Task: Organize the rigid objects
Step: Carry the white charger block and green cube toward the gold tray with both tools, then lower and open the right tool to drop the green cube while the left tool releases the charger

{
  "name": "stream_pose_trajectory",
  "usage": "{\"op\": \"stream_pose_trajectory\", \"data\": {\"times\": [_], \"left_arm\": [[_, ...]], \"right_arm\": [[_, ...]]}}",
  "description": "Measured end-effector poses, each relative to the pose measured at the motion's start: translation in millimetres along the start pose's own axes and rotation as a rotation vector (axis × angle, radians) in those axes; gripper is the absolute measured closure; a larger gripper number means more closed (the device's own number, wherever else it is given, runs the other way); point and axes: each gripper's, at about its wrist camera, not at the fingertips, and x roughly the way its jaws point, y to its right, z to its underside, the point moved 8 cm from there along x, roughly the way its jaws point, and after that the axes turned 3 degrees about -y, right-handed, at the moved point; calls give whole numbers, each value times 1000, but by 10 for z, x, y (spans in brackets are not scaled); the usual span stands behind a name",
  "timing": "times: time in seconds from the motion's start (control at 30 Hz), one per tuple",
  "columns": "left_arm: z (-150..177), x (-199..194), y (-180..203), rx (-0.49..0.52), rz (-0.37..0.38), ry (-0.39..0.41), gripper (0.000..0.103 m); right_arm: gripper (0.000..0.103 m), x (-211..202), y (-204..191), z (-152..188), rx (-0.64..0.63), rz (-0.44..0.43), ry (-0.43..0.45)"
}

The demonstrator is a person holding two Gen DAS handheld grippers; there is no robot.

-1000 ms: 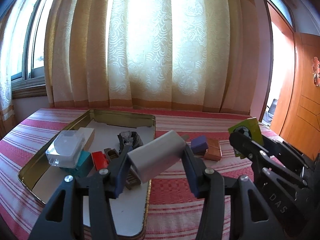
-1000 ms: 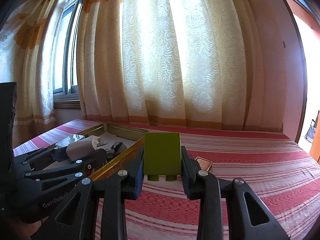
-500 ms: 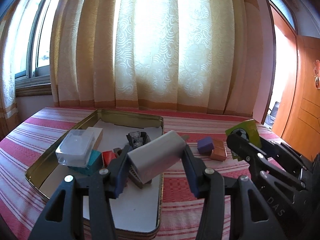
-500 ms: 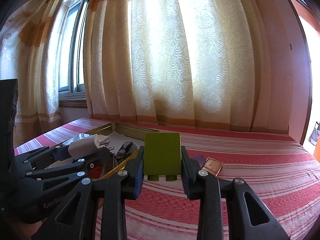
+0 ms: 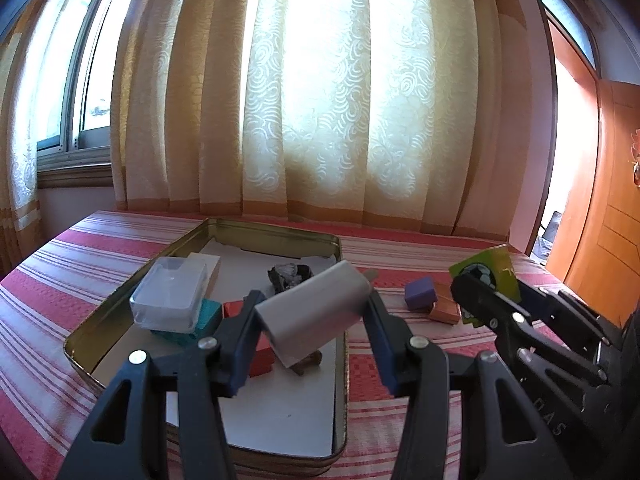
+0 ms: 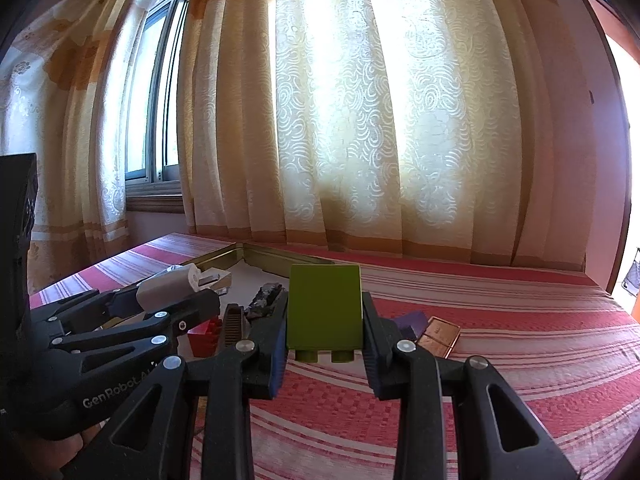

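My left gripper [image 5: 310, 320] is shut on a grey block [image 5: 316, 314] and holds it above the gold metal tray [image 5: 280, 236]. The tray holds a clear plastic box [image 5: 170, 298] on a teal block [image 5: 208, 316], a red brick [image 5: 262, 354], a dark crumpled object [image 5: 290, 274] and a white box [image 5: 206, 262]. My right gripper [image 6: 324, 320] is shut on a green brick [image 6: 324, 306] above the striped cloth, right of the tray. It shows in the left wrist view [image 5: 486, 276] too.
A purple block [image 5: 420, 292] and a copper-coloured tile [image 5: 444, 310] lie on the red striped tablecloth [image 6: 500, 340] right of the tray. Curtains [image 5: 320, 100] hang behind the table. A wooden door [image 5: 608, 200] stands at the right.
Both grippers have drawn back and risen a little with their blocks still held. The tray and table objects look farther off and lower in view.
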Motion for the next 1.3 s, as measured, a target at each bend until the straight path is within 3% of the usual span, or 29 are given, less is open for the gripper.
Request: {"op": "stream_pose_trajectory", "data": {"times": [1.3], "left_arm": [[-18,-72,-440,-56,-39,0,53]], "right_arm": [[69,198,-511,-28,-70,-67,-42]]}}
